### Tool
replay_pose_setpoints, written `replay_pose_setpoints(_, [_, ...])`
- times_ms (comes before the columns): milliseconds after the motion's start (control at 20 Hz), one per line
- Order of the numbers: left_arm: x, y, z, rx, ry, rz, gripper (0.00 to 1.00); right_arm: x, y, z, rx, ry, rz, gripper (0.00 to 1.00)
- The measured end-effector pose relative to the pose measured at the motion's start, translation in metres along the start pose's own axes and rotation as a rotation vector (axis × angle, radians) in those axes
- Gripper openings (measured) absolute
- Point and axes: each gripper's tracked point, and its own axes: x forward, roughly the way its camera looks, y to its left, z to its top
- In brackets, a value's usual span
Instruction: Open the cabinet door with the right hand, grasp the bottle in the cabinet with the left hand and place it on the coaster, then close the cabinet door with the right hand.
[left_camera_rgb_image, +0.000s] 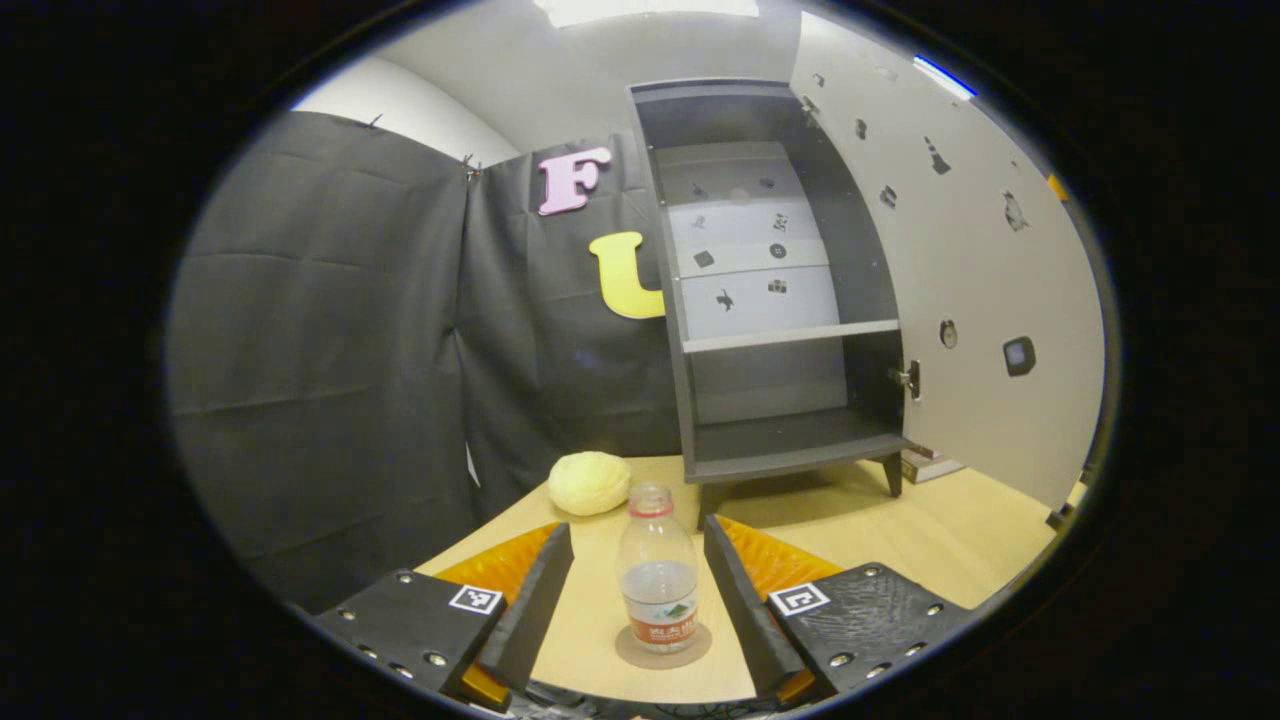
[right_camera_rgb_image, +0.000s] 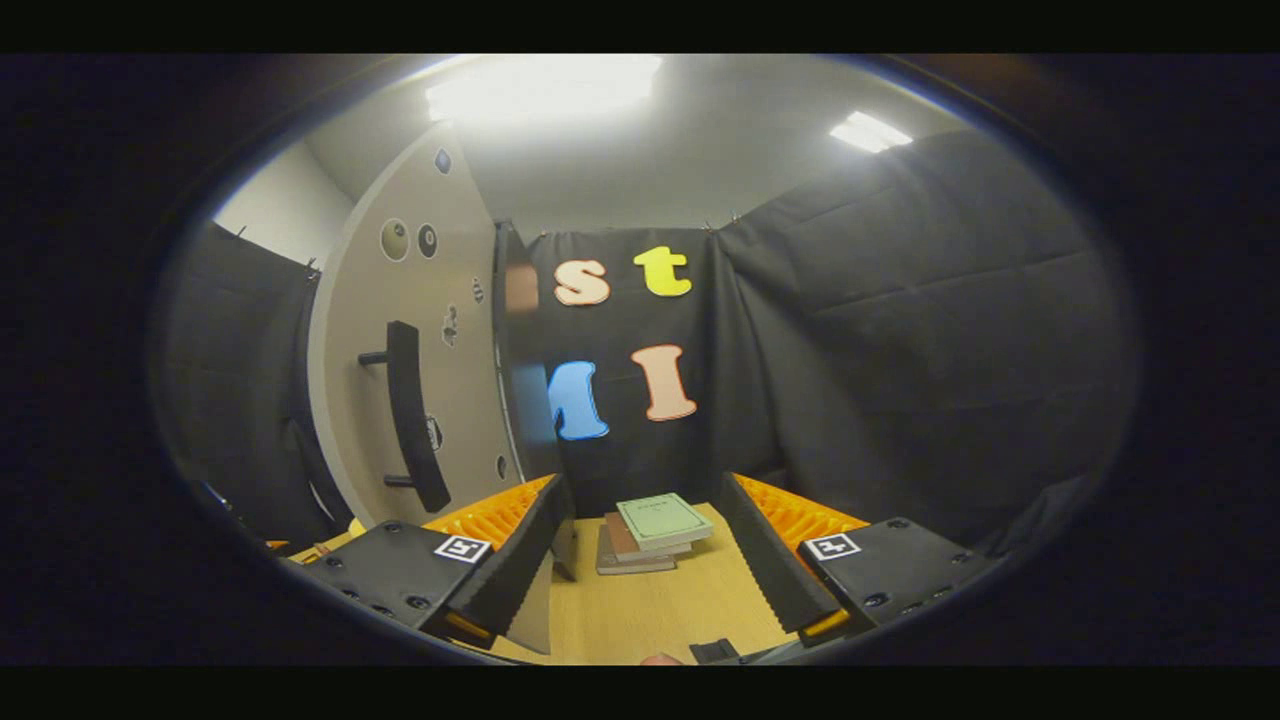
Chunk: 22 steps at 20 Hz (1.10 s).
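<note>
In the left gripper view a clear plastic bottle (left_camera_rgb_image: 657, 580) with a red neck ring and a little water stands upright on a round coaster (left_camera_rgb_image: 690, 655) on the wooden table. My left gripper (left_camera_rgb_image: 640, 600) is open, with one finger on each side of the bottle and a gap on both sides. Behind it the dark grey cabinet (left_camera_rgb_image: 780, 300) stands open with bare shelves, its pale door (left_camera_rgb_image: 960, 300) swung out to the right. In the right gripper view the door (right_camera_rgb_image: 450, 400) with its black bar handle (right_camera_rgb_image: 410, 415) is to the left of my open right gripper (right_camera_rgb_image: 650, 570), apart from it.
A pale yellow rounded lump (left_camera_rgb_image: 588, 482) lies on the table (left_camera_rgb_image: 900, 530) left of the cabinet's foot. A small stack of books (right_camera_rgb_image: 655, 530) lies on the table ahead of the right gripper. Black cloth walls close in the booth.
</note>
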Motion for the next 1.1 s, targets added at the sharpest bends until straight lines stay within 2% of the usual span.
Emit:
replay_pose_setpoints(150, [0.000,-0.001,0.039,0.000,-0.030,0.003,0.79,0.010,-0.003,0.003,-0.001,0.005,-0.002,0.98])
replay_pose_setpoints(300, [0.003,-0.015,0.063,-0.026,-0.018,-0.051,0.80,0.015,-0.004,0.006,0.000,0.017,-0.018,0.98])
replay_pose_setpoints(450, [0.010,-0.020,0.083,-0.036,0.011,-0.080,0.79,0.020,0.004,0.007,-0.016,0.023,-0.009,0.98])
replay_pose_setpoints(650, [0.010,-0.016,0.114,-0.037,-0.031,-0.103,0.79,0.023,0.024,0.008,-0.022,0.041,0.014,0.98])
replay_pose_setpoints(800, [0.013,-0.014,0.127,-0.002,-0.063,-0.117,0.79,0.025,0.037,0.007,-0.044,0.051,0.029,0.98])
replay_pose_setpoints(850, [0.014,-0.014,0.130,-0.002,-0.072,-0.124,0.79,0.025,0.040,0.006,-0.056,0.052,0.028,0.93])
replay_pose_setpoints(900, [0.015,-0.014,0.132,-0.005,-0.077,-0.132,0.79,0.025,0.043,0.006,-0.063,0.053,0.030,0.93])
replay_pose_setpoints(950, [0.016,-0.013,0.132,-0.011,-0.079,-0.137,0.79,0.025,0.048,0.006,-0.068,0.055,0.036,0.98])
replay_pose_setpoints(1100, [0.022,-0.010,0.132,-0.024,-0.074,-0.152,0.79,0.023,0.050,0.010,-0.097,0.048,0.022,0.97])
